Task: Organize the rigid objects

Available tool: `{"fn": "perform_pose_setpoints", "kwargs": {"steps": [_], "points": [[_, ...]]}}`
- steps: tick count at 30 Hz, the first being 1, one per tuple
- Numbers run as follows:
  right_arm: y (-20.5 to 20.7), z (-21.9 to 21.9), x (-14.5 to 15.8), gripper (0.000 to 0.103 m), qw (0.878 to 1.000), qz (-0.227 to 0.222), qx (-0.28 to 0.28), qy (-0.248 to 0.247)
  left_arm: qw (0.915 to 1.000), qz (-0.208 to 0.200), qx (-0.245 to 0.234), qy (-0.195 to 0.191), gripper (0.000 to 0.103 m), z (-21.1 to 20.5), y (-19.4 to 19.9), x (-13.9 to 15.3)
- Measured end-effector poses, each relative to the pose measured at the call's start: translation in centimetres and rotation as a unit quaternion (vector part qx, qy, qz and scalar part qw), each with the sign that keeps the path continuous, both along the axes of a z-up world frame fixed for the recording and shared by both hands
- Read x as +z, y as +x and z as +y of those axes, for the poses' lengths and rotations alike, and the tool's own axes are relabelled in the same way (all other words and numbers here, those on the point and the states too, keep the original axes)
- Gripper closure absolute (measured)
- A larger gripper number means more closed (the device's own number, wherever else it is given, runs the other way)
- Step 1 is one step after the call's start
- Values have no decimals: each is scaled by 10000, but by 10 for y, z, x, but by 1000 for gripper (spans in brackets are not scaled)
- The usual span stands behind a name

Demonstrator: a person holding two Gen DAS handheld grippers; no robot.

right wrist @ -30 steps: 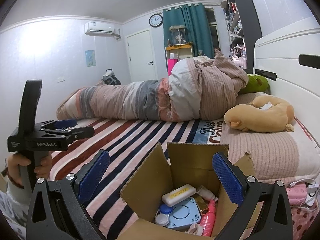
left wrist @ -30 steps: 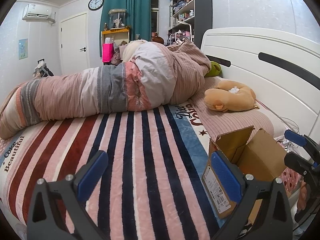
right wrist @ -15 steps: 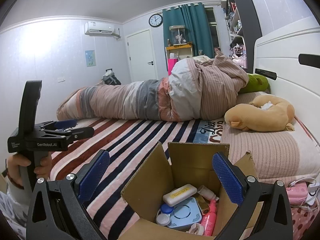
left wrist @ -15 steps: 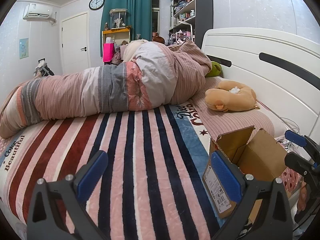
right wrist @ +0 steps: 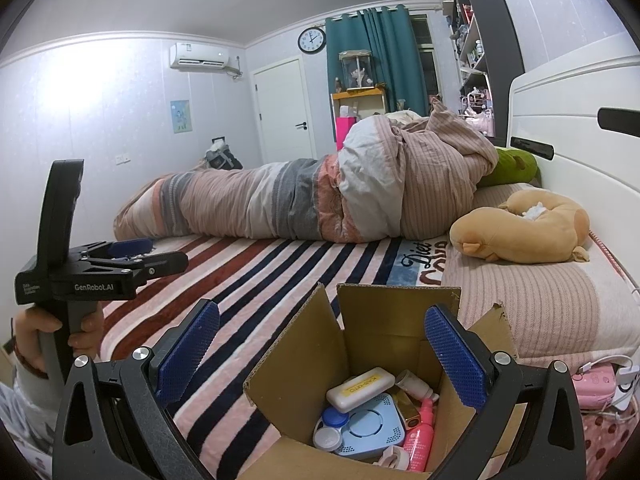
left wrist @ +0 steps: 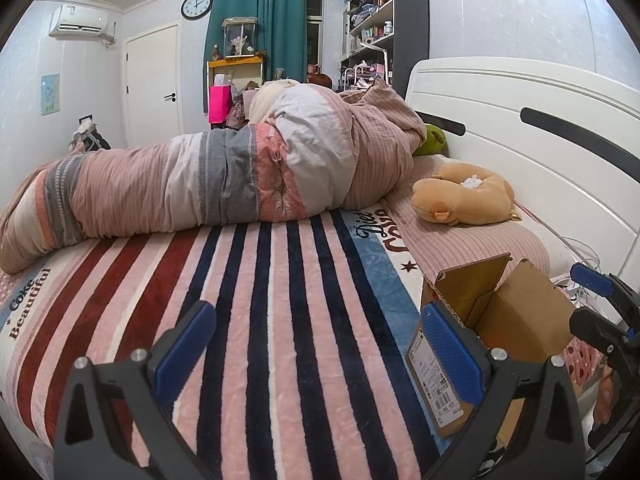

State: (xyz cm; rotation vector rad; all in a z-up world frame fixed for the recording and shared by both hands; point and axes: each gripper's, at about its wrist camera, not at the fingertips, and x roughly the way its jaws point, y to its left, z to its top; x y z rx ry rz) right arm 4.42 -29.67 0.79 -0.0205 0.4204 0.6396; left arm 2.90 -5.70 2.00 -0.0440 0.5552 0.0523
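Striped blanket [left wrist: 280,320] fills the left wrist view, spread over a bed. The left gripper [left wrist: 316,344] is held above it with its jaws set wide apart; nothing is held or touched between the blue pads [left wrist: 450,354]. An open cardboard box [left wrist: 500,320] is seen to the right, partly behind the right-hand finger, on the blanket beside the pillow [left wrist: 472,240]. An orange plush toy [left wrist: 464,200] lies on the pillow, and a rolled duvet [left wrist: 224,188] lies across the far side of the bed.

In the right wrist view, the cardboard box [right wrist: 384,320] is seen from above, just below the right gripper [right wrist: 322,350], whose jaws are likewise spread wide and empty. Small rigid items are packed inside: a white oblong case [right wrist: 360,388], a light blue vented device [right wrist: 370,430], a pink bottle [right wrist: 420,436], a round blue-and-white container [right wrist: 330,432], and what may be a small white bottle [right wrist: 414,384], partly hidden. All are judged light, stiff and smooth, so somewhat slippery. The white case lies topmost and could be pinched across its short sides. The left gripper [right wrist: 132,256] is seen at the far left, held by a hand [right wrist: 52,336], well apart from the box.
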Motion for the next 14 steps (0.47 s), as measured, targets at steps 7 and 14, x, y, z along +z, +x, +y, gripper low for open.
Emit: {"fn": "perform_pose_setpoints", "kwargs": {"steps": [7, 14], "points": [[-1, 0, -1, 0, 10000, 2, 11, -7, 10000, 3, 13, -11, 1, 0, -1, 0], [-2, 2, -1, 0, 10000, 0, 14, -10, 10000, 9, 13, -7, 1, 0, -3, 0]]}}
